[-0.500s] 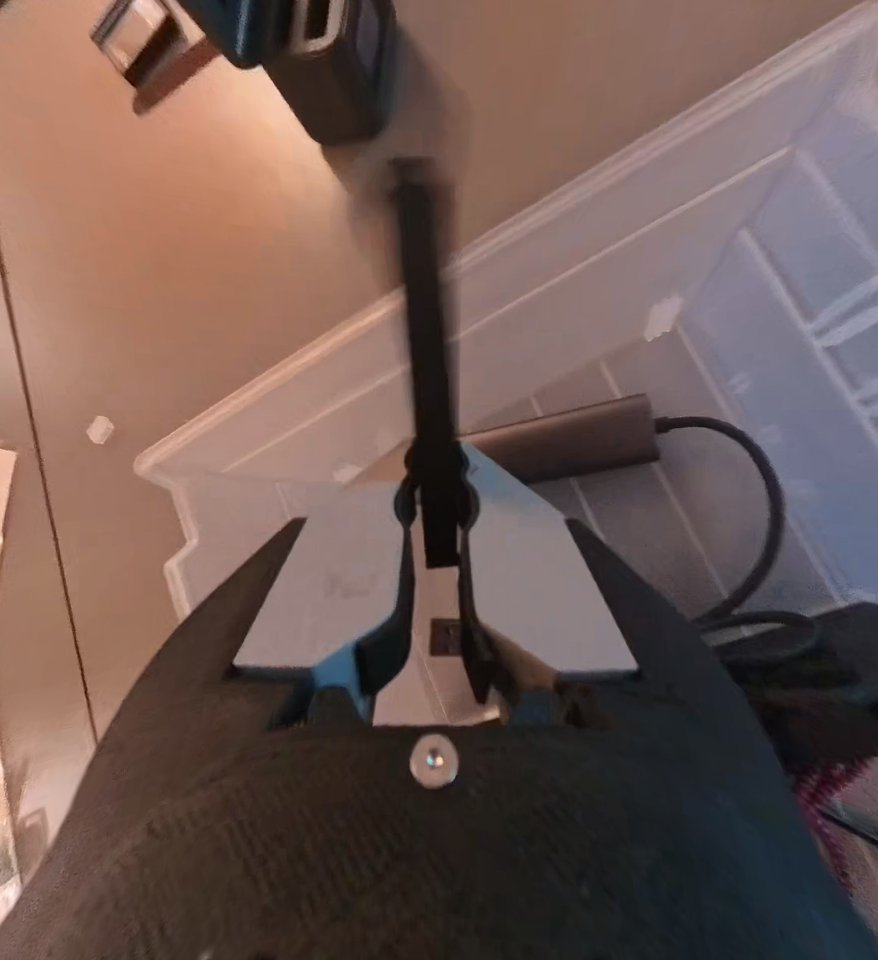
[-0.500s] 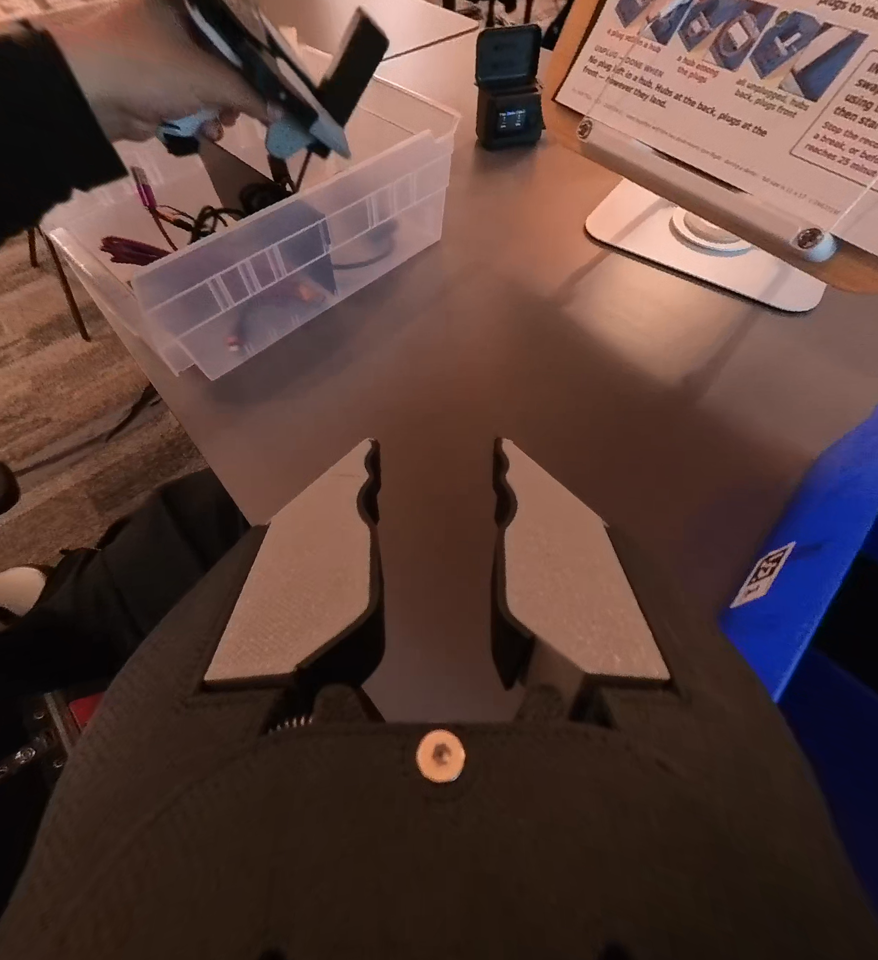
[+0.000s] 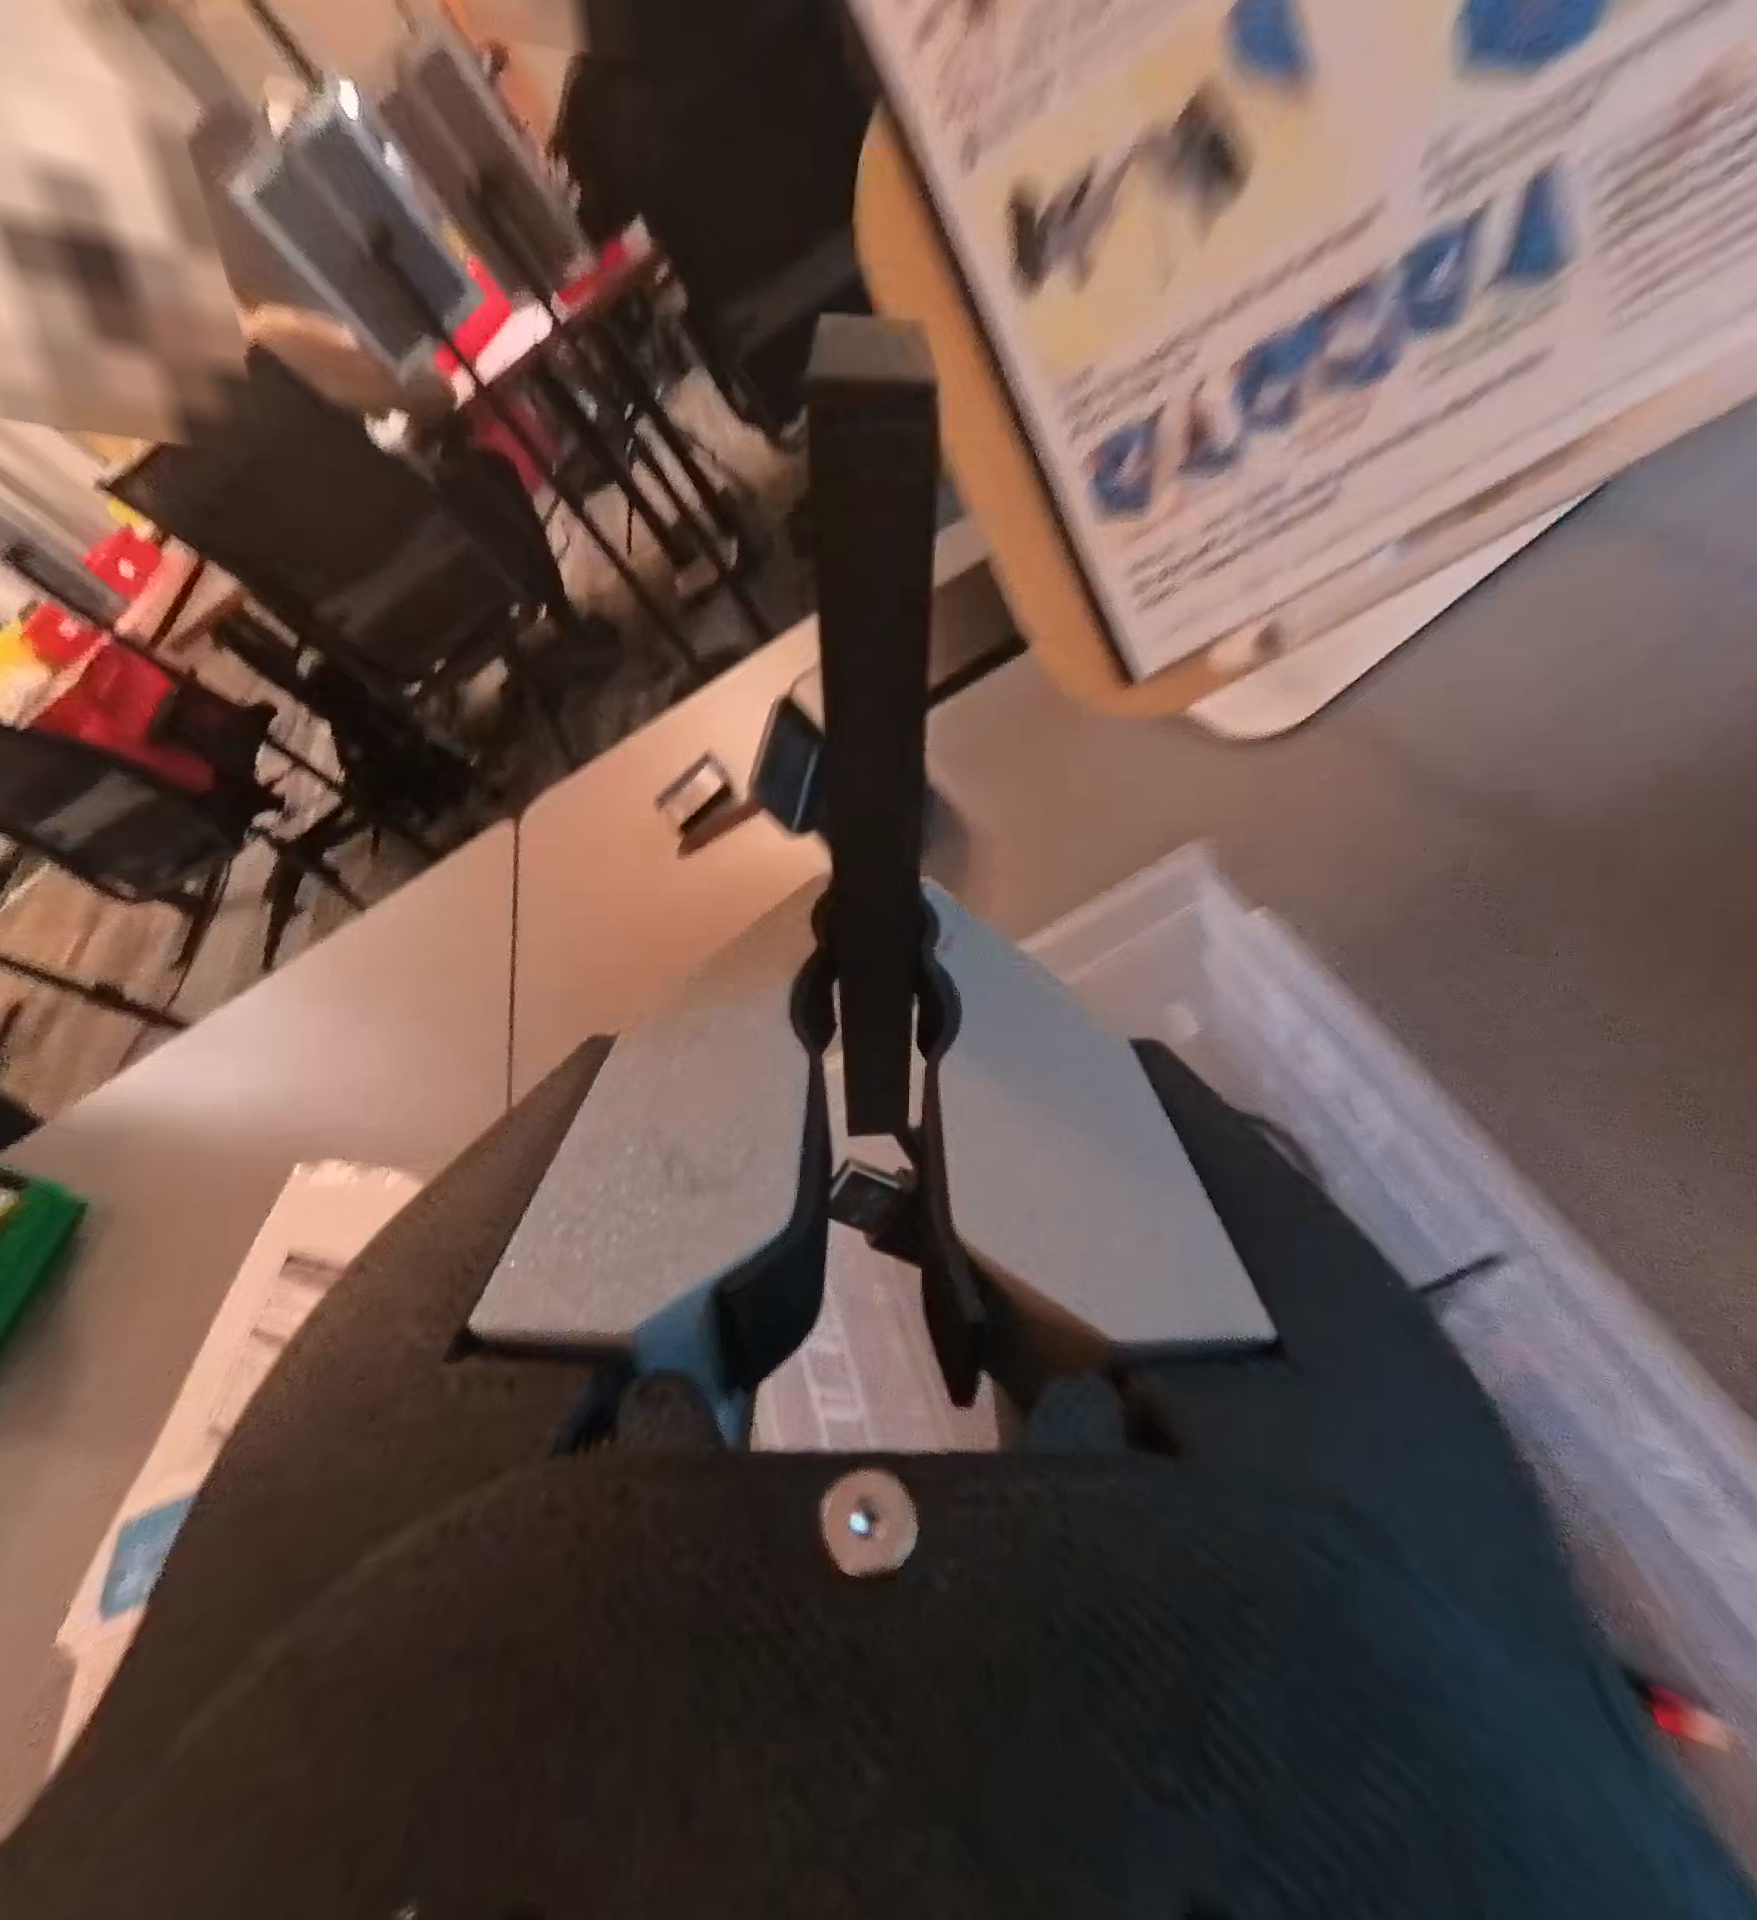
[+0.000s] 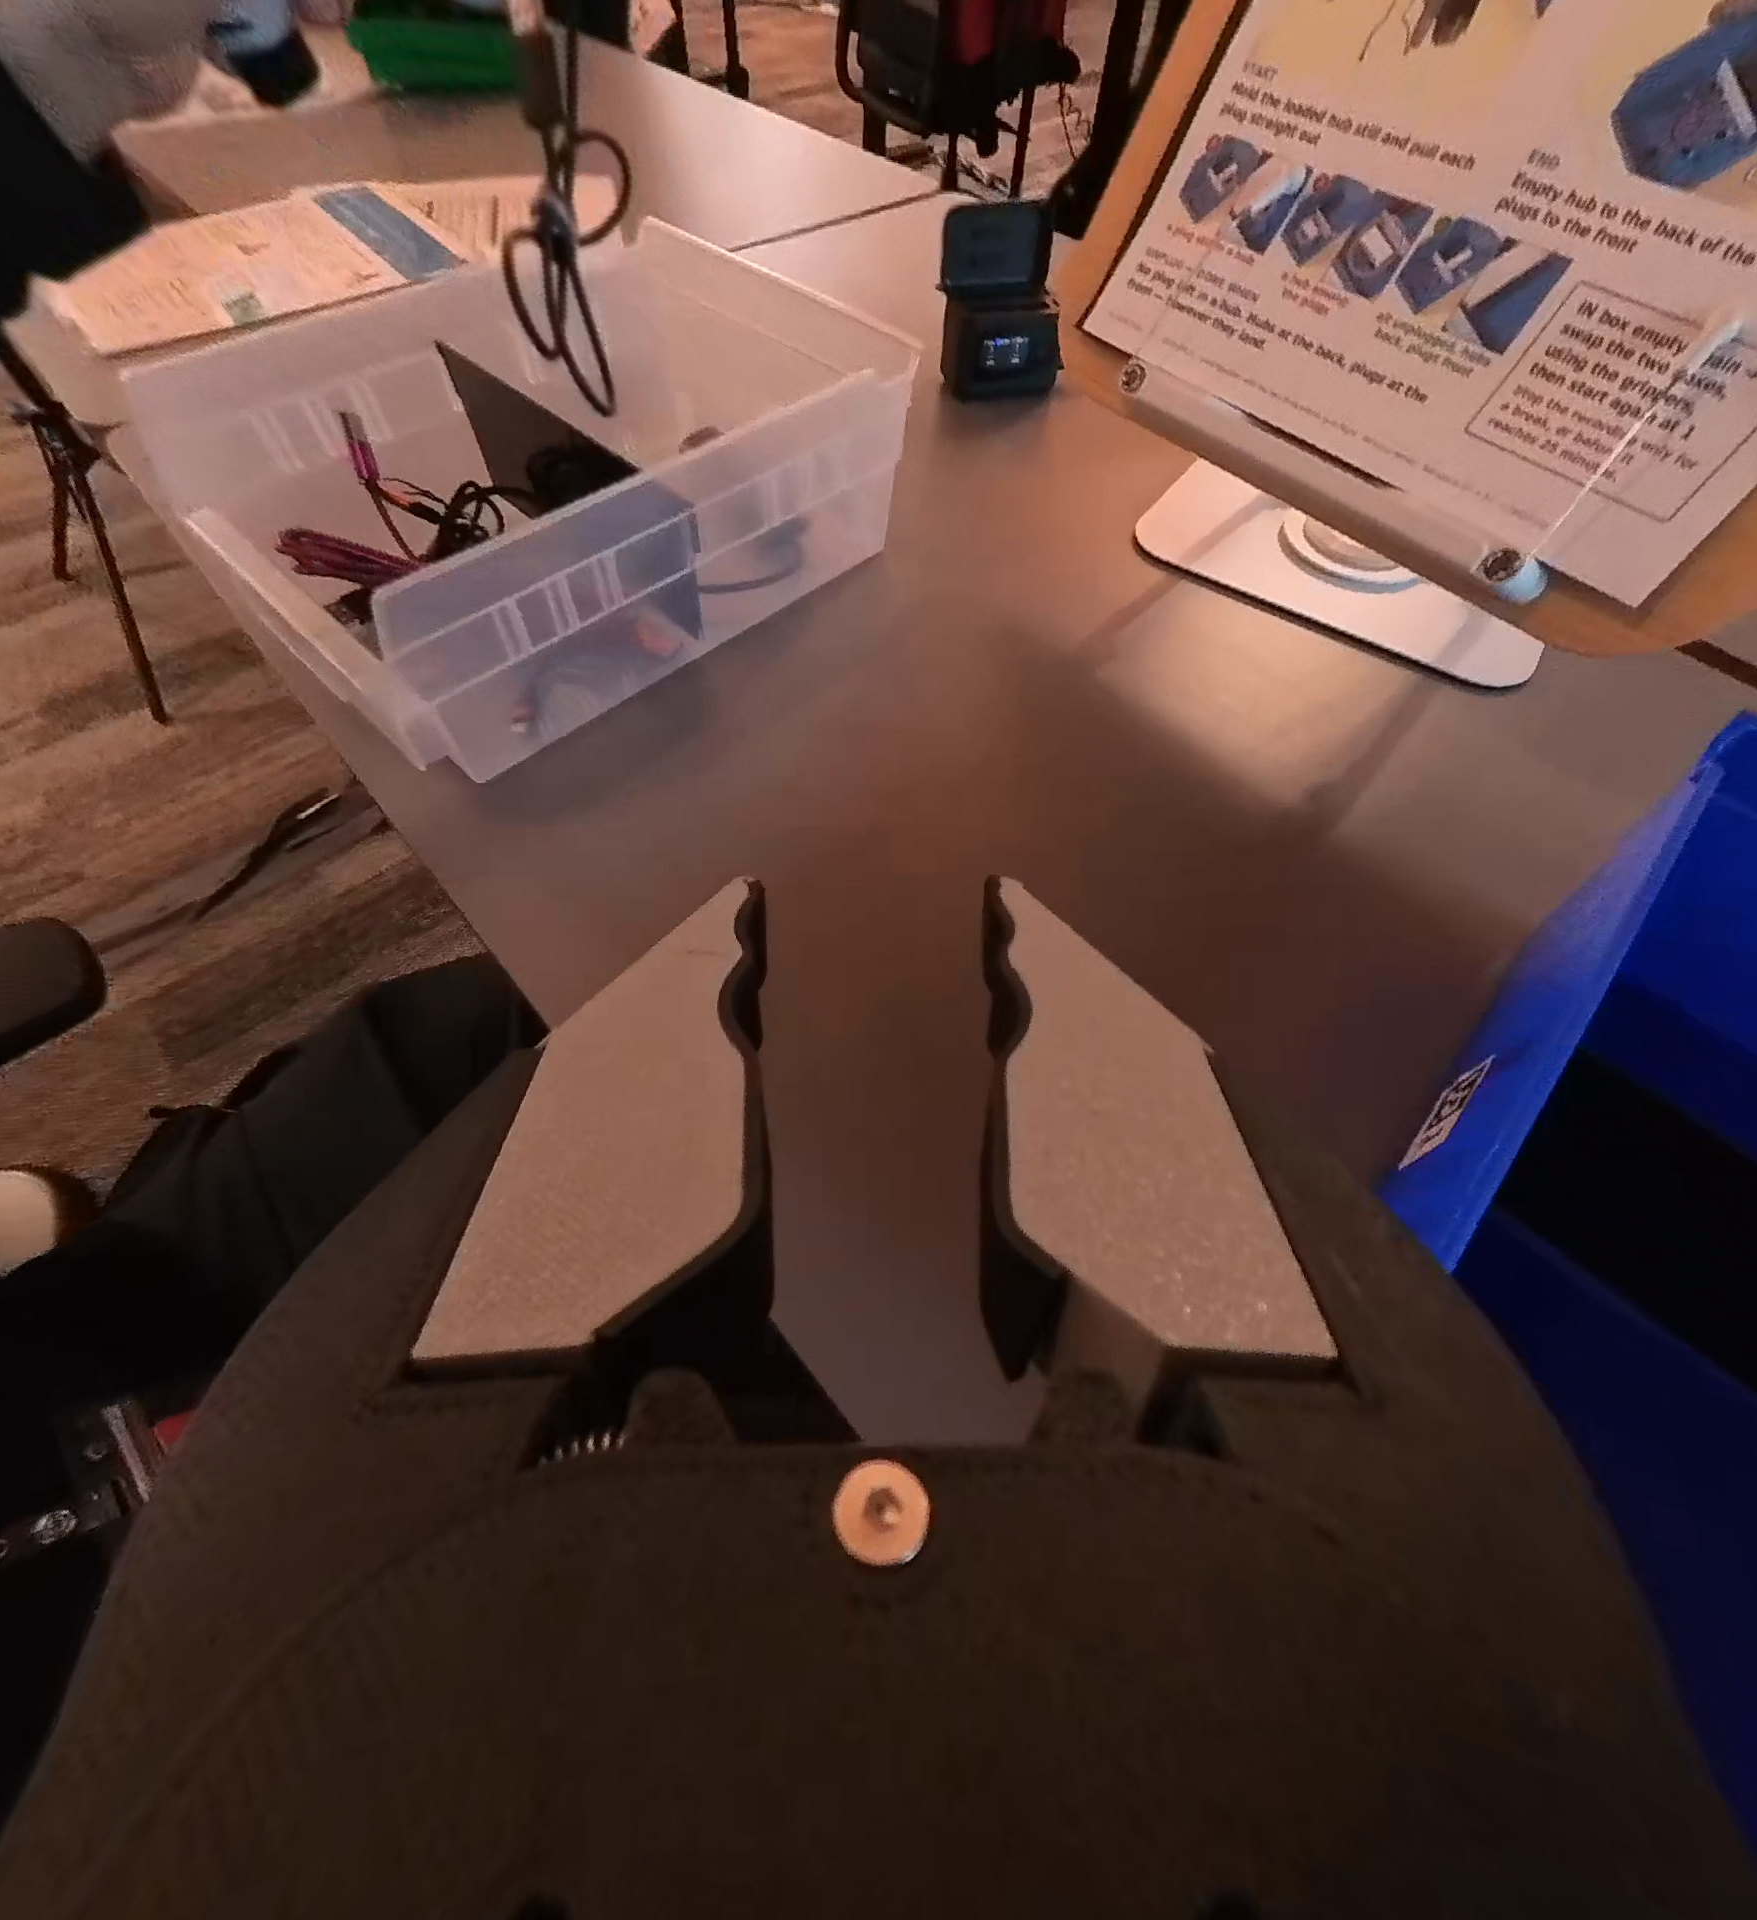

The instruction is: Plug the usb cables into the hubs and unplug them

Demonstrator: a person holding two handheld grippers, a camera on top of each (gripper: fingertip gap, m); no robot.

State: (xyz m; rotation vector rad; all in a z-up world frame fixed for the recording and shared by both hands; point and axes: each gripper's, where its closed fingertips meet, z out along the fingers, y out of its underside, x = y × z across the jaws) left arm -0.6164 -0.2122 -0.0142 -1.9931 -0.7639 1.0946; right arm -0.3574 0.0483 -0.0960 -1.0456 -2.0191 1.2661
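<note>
Left wrist view — left gripper point(image 3: 874, 997) clamped on dark hub point(image 3: 872, 665), long axis running straight out past fingertips toward upper centre of frame; clear bin point(image 3: 1269, 997) lower right.

Right wrist view — right gripper point(image 4: 874, 956) parted, empty, low centre; hub's cable point(image 4: 562, 281) dangles upper left over bin point(image 4: 801, 436), well apart from it.

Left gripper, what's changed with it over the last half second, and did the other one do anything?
The left gripper swung up and away from the clear bin, lifting the black hub it clamps; the hub's looped cable now dangles above the bin, and its view faces the room rather than the bin. The grip is unchanged. The right gripper stayed open and empty over the table.
</note>
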